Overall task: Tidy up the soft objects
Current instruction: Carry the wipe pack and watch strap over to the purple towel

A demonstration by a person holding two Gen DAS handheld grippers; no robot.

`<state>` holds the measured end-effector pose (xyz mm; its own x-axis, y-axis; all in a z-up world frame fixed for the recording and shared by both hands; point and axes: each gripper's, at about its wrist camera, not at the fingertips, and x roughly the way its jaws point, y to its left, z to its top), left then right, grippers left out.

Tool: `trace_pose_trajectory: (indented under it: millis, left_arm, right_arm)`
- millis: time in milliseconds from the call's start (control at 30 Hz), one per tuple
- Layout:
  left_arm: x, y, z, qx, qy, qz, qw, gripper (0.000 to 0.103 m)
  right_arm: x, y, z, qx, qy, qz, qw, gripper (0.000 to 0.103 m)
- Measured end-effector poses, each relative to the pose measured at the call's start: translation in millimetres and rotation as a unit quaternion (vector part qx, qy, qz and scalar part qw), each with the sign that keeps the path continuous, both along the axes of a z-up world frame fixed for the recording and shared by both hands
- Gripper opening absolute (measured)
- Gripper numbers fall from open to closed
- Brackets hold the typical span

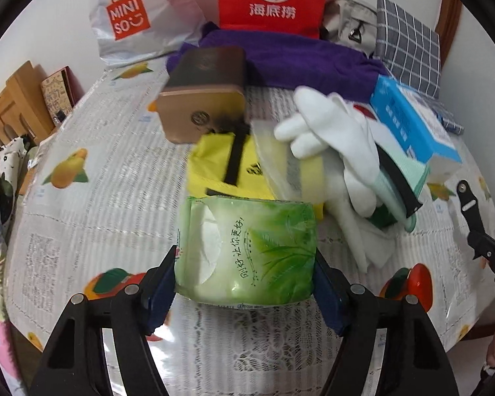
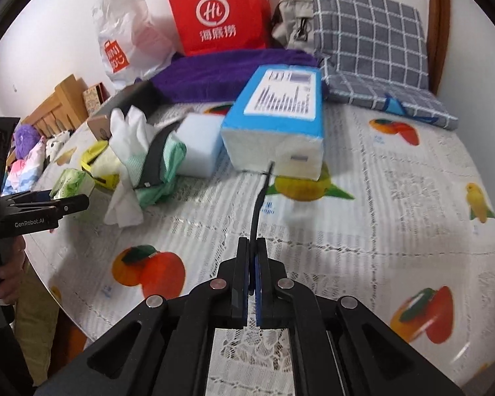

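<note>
My left gripper point(image 1: 246, 279) is shut on a green tissue pack point(image 1: 247, 250), holding it over the table; the pack also shows in the right wrist view point(image 2: 71, 183). Beyond it lie a yellow pouch point(image 1: 221, 168), white gloves point(image 1: 333, 138), a mint cloth point(image 1: 402, 181) and a blue tissue box point(image 1: 412, 122). My right gripper point(image 2: 252, 247) is shut on a thin black strap point(image 2: 260, 198) that runs forward toward the blue tissue box point(image 2: 277, 115). White gloves point(image 2: 128, 132), the mint cloth point(image 2: 165, 168) and a white sponge block point(image 2: 201, 145) lie left of it.
At the back stand a red paper bag point(image 2: 217, 13), a white Miniso bag point(image 1: 132, 16), a purple towel point(image 2: 214, 72), a grey checked cushion point(image 2: 369, 46) and a beige pouch point(image 2: 290, 19). A brown box point(image 1: 201, 99) is blurred in the left wrist view. The tablecloth point(image 2: 363, 231) is fruit-printed.
</note>
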<state>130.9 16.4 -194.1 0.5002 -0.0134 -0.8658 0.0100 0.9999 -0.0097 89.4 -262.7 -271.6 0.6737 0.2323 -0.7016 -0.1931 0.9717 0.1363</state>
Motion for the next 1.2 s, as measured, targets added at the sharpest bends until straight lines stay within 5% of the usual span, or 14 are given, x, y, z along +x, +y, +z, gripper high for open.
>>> trace_pose_trajectory:
  millis: [567, 1200]
  left_arm:
    - [9.5, 1.1, 77.7, -0.003, -0.072, -0.009, 0.9974, 0.071]
    - [77.1, 11.4, 108.4, -0.012, -0.098, 0.004, 0.9951, 0.071]
  right_arm:
    - [-0.6, 38.2, 87.8, -0.007, -0.061, -0.011, 0.998, 0.003]
    - [59.6, 28.2, 133.8, 0.012, -0.083, -0.030, 0.996, 0.003]
